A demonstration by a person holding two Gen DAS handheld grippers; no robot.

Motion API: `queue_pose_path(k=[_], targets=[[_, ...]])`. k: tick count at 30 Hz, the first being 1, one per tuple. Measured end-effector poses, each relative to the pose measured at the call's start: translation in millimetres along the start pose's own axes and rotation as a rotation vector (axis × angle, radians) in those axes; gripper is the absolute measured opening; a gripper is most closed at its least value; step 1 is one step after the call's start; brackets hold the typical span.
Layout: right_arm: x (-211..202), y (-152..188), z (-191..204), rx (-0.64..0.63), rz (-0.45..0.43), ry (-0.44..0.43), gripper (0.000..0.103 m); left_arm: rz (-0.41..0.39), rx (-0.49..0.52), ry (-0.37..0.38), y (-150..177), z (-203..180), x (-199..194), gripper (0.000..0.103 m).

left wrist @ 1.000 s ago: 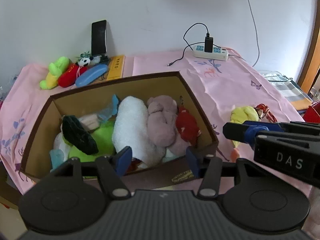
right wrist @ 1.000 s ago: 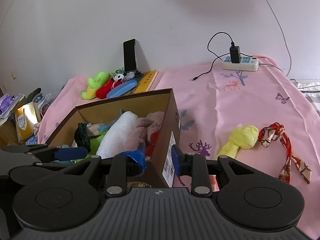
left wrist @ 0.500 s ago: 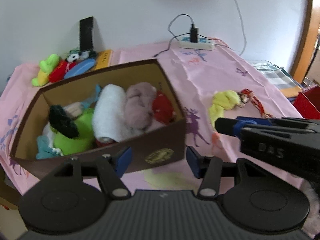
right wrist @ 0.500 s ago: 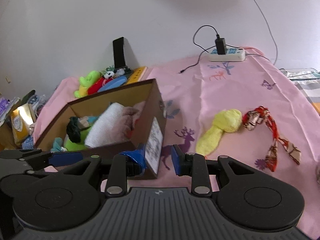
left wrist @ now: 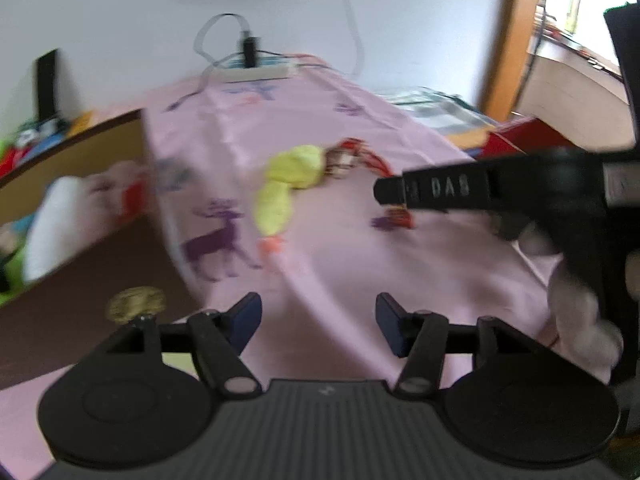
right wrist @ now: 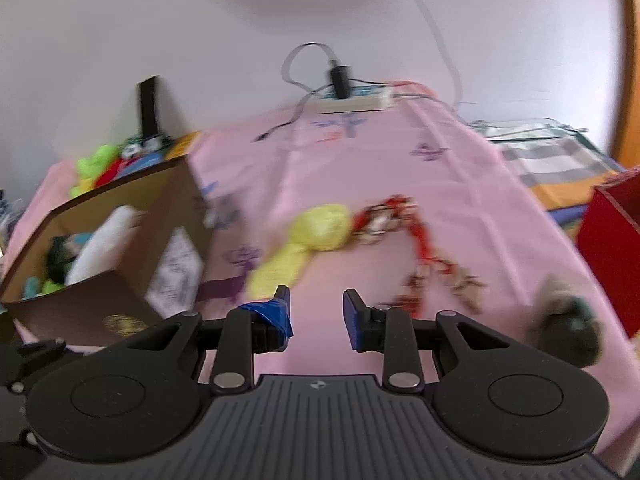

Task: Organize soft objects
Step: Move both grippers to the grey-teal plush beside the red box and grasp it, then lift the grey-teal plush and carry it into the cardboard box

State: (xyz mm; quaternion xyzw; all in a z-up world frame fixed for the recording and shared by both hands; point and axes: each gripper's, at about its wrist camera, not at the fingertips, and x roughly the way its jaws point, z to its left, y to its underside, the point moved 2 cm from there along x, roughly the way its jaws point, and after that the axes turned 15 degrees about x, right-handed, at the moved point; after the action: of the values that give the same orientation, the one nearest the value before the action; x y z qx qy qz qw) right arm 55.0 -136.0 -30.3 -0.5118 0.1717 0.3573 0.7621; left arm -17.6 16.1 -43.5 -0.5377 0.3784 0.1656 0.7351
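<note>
Yellow plush point(right wrist: 308, 240) at 12 o'clock of right hand-held gripper point(right wrist: 316, 312), axis 1–7; R nearer, jaws part-open, empty. Left hand-held gripper point(left wrist: 318, 320) opening, empty.

Plain white wall point(right wrist: 200, 20) at far side, pink deer-print tablecloth point(right wrist: 400, 168) over the table, wooden door frame point(left wrist: 504, 40) far right, power strip point(right wrist: 352, 100) against the wall, soft daylight.

Left gripper point(left wrist: 318, 320) black w/ ribbed grey base, round side discs, blue pads, right gripper point(right wrist: 316, 310) same, blue tape on one finger, "DAS" lettering on its side
</note>
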Motion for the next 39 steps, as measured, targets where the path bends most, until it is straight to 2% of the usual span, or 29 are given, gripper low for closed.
queue_pose_path(k=[6,13,17,20,25,31,34,37,39], targets=[[-6.5,-18.5,-44.6,0.020,-0.029,0.099,0.012,-0.016,0.061,0.103,-13.7,-22.4,19.3,0.060],[-22.0,-41.6,-94.5,0.115,-0.084,0.196,0.012,-0.073,0.132,0.242,-38.9,-51.3,37.5,0.064],[-18.0,-45.8,-121.1,0.188,-0.060,0.245,0.012,-0.094,0.162,0.312,-52.4,-64.6,52.8,0.065],[-13.4,-42.0,-140.0,0.270,-0.010,0.247,0.012,-0.089,0.146,0.368,-62.6,-72.2,68.5,0.065],[-7.7,-37.7,-147.2,0.345,0.067,0.181,0.013,-0.104,0.147,0.441,-78.5,-86.4,87.5,0.065],[-2.1,-42.7,-138.3,0.326,0.106,0.144,0.017,-0.066,0.154,0.450,-91.8,-100.9,121.5,0.066],[1.1,-42.1,-132.6,0.246,0.111,0.177,0.017,-0.047,0.130,0.486,-95.9,-104.5,132.7,0.066],[5.2,-40.2,-132.8,0.166,0.112,0.220,0.017,-0.043,0.146,0.485,-99.1,-113.1,139.1,0.063],[5.5,-40.8,-138.1,0.182,0.111,0.211,0.017,-0.041,0.149,0.483,-99.7,-117.3,143.5,0.062]])
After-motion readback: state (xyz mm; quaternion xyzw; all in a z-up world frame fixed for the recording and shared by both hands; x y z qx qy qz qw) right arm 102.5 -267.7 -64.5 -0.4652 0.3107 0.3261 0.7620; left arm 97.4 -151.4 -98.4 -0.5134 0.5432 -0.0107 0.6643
